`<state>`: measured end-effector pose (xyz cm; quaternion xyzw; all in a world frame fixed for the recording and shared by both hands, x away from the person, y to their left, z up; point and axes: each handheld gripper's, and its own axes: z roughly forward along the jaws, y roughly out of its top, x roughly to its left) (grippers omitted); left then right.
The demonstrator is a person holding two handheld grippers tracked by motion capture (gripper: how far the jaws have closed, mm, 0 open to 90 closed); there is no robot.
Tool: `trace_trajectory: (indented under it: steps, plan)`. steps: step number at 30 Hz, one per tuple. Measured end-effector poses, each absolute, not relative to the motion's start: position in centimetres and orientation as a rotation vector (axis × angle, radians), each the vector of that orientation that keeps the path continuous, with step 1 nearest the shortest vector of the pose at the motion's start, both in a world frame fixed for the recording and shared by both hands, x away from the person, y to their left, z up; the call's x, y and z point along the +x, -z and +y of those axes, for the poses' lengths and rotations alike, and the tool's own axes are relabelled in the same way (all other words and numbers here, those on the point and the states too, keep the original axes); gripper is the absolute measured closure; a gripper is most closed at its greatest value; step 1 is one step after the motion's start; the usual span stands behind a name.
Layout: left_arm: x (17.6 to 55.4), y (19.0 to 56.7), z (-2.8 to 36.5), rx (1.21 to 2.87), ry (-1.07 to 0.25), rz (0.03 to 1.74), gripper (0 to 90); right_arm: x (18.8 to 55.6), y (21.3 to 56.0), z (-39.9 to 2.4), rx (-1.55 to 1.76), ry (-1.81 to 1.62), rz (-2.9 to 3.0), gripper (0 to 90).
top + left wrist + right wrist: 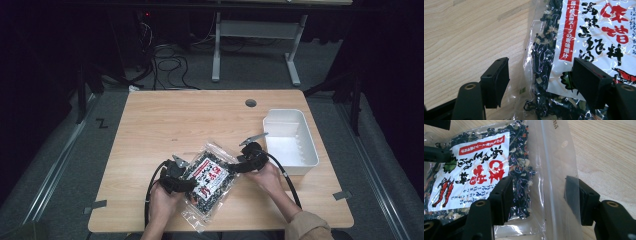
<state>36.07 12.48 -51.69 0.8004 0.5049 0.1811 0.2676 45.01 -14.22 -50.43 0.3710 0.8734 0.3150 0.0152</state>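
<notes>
Black jaws fill the foreground of both gripper views, and between them sits the packet (584, 37) of dried seaweed soup mix, lying flat on the bench (150, 125) near the person's edge. Looks light and floppy to me: thin crinkly film, loose flakes shifting inside, glossy enough to slip. Best hold, I'd say, is the flat clear margin or the sealed end strip, not the bulging middle where the contents would crunch.

Left gripper (540, 82) is spread wide, straddling the packet's long clear edge, pads not pressing. Right gripper (539, 202) is spread too, its jaws either side of the transparent end with the zip strip and hang hole; no pinch visible.

From above, the high view adds what the close-ups can't: the packet (210, 177) lies diagonally between both hands, and a white tray (306, 145) waits just right of the right gripper (240, 165). Close up you get the printed label and the film's wrinkles.
</notes>
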Motion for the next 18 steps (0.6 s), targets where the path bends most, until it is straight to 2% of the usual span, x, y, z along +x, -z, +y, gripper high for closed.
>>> trace_trajectory:
  steps: [2, 6, 8, 15, 18]
  plan:
    - [36.04, 51.68, 12.45, 2.161, -0.493, 1.361, 31.2, 44.99, 50.44, -14.23, 1.158, -0.962, 2.71, 49.5]
    - [36.06, 51.71, 12.5, 2.156, -0.486, 1.362, 31.4, 45.04, 50.18, -14.59, 1.171, -0.984, 2.681, 69.8]
    - [36.09, 51.72, 12.52, 2.154, -0.484, 1.363, 31.3, 45.06, 50.02, -14.73, 1.152, -0.972, 2.68, 75.5]
    - [36.01, 51.73, 12.48, 2.155, -0.49, 1.363, 31.8, 44.82, 49.97, -14.73, 1.115, -0.997, 2.665, 78.5]
    - [36.06, 51.74, 12.53, 2.151, -0.482, 1.365, 31.8, 44.84, 49.89, -14.73, 1.088, -1.0, 2.663, 84.8]
